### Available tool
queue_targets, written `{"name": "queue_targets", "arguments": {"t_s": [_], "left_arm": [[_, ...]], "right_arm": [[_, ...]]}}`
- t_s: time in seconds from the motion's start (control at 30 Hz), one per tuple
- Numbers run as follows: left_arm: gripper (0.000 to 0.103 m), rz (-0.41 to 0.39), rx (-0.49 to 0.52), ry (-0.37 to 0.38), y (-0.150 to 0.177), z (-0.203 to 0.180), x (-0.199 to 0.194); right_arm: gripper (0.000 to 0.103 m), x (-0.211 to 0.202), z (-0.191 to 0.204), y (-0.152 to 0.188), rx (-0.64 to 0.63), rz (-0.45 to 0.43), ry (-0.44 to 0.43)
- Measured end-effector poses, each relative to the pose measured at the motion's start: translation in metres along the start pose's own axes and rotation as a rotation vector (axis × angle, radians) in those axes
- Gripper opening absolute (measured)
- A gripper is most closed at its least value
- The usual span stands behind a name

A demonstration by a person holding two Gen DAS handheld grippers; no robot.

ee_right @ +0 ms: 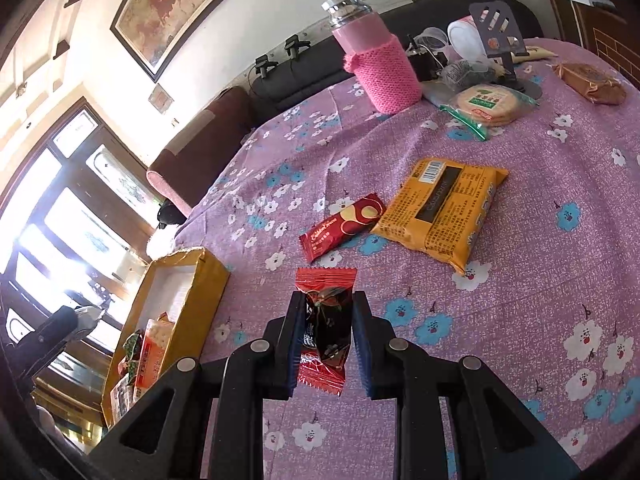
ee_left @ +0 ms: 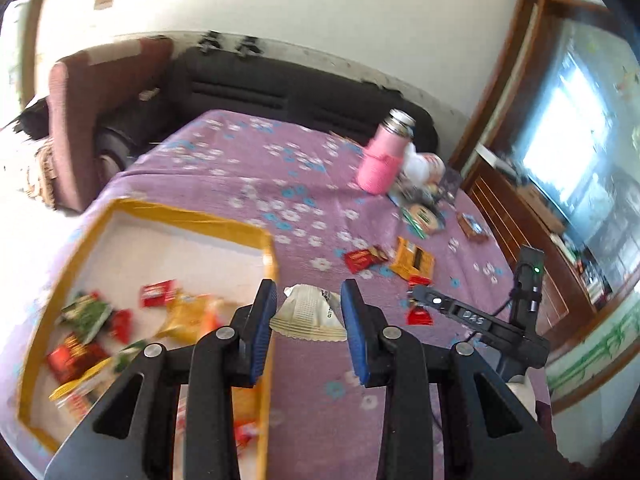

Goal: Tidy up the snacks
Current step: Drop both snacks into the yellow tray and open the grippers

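My left gripper [ee_left: 308, 312] is open, its blue pads either side of a white snack packet [ee_left: 310, 314] lying on the purple flowered cloth beside the yellow-rimmed box [ee_left: 192, 216]. The box holds several red, green and yellow snacks. My right gripper [ee_right: 325, 332] is shut on a red and black candy packet [ee_right: 326, 324], held above the cloth. The right gripper [ee_left: 416, 304] also shows in the left wrist view. On the cloth lie a red bar [ee_right: 342, 226], an orange packet [ee_right: 442, 208] and a round cracker pack [ee_right: 486, 102].
A pink knit-sleeved flask [ee_right: 376, 60] stands at the table's far side with a phone stand [ee_right: 500, 28] and clutter. A brown wrapped cake [ee_right: 594, 82] lies far right. A dark sofa [ee_left: 280, 92] runs behind the table; the box [ee_right: 188, 300] sits left.
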State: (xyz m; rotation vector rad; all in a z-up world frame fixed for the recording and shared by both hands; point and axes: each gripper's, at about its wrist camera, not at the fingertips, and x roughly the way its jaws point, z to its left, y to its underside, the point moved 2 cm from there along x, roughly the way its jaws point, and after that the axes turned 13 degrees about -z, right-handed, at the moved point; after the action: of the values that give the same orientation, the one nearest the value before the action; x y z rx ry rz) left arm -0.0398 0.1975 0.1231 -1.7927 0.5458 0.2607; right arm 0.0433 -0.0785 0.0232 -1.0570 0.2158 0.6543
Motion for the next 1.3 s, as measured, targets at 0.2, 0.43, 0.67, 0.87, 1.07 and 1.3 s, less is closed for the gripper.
{"name": "queue_targets", "arguments": {"t_s": [0.2, 0.43, 0.67, 0.87, 1.07, 1.3], "left_arm": [[0.031, -0.045, -0.17, -0.064, 0.012, 0.067, -0.042], [0.031, -0.07, -0.224, -0.092, 0.012, 0.106, -0.057], [0.031, -0.049, -0.2, -0.106, 0.0, 0.137, -0.035], [0.031, -0.069, -0.197, -0.088, 0.005, 0.143, -0.036], [0.031, -0.053, -0.178, -0.131, 0.008, 0.145, -0.02], [0.031, -0.02, -0.123, -0.235, 0.007, 0.155, 0.021]], "right_arm": [[0.023, -0.014, 0.024, -0.001, -0.051, -0.061, -0.04], [0.023, -0.018, 0.088, 0.006, -0.096, 0.037, -0.145], [0.023, 0.018, 0.19, 0.023, -0.168, 0.186, -0.28], [0.023, 0.032, 0.219, 0.041, -0.2, 0.226, -0.306], [0.023, 0.057, 0.223, 0.051, -0.195, 0.274, -0.277], [0.023, 0.095, 0.24, 0.064, -0.25, 0.286, -0.213]]}}
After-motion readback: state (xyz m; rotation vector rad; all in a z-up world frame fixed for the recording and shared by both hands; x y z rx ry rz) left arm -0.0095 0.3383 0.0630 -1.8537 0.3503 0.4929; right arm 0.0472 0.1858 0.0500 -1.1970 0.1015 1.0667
